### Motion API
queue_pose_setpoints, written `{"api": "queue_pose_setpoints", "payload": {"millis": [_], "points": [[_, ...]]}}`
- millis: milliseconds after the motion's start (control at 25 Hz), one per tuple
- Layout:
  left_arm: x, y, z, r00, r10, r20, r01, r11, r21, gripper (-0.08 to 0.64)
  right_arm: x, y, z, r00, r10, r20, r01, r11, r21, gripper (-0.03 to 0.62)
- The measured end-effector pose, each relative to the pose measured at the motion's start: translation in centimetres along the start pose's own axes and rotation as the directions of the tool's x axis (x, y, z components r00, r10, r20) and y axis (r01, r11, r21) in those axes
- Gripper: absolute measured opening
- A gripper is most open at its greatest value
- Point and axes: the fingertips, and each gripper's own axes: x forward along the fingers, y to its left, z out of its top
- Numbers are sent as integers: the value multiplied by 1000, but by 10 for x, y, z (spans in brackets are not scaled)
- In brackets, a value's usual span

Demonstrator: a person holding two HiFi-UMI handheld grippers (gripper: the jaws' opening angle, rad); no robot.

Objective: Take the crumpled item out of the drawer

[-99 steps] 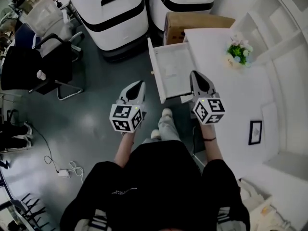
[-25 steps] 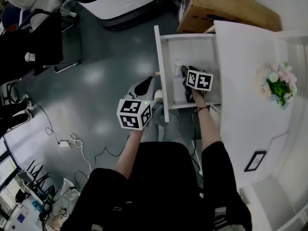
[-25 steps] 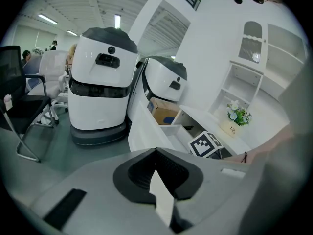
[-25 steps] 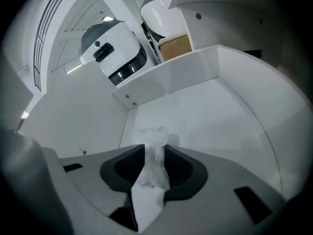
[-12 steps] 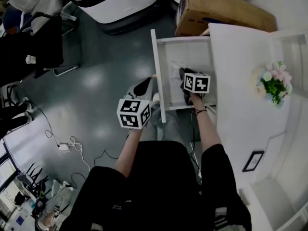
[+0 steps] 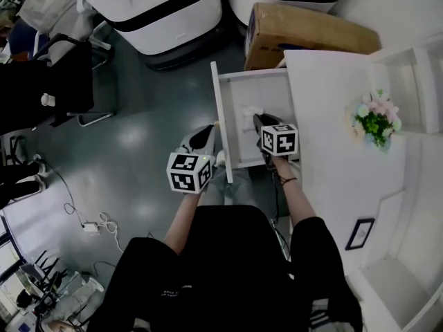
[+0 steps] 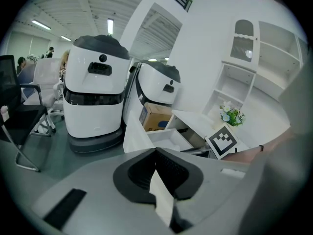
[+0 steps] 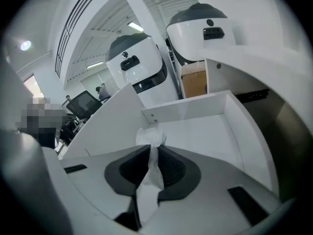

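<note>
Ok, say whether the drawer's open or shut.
Open: the drawer juts out from the desk, its white floor showing beneath the right gripper holding tissue.

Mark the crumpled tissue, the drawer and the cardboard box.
crumpled tissue (image 8: 150, 137): right gripper view, upper tuft
drawer (image 6: 264, 92): head view, bare floor
cardboard box (image 6: 304, 26): head view, top face

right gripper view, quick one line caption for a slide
Right gripper shut on the crumpled white tissue, held over the open white drawer.
</note>
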Motion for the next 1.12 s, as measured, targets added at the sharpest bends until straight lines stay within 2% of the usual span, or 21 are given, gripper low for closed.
{"api": "queue_pose_setpoints", "payload": {"millis": [160,360,720,1120], "points": [[-6,-9,9,999,-30,21,29,1000,10,-2,-22,14,15,998,27,56,-24,999,-47,38],[-18,-18,24,996,-62,59,61,998,17,-2,-55,35,41,985,68,157,-62,997,-44,37],[-50,-31,58,981,-122,151,112,991,76,-3,-117,61,84,937,114,331,-94,993,-74,37],[-91,-40,99,953,-156,258,124,983,138,-3,-182,84,115,873,128,471,-76,989,-129,37]]}}
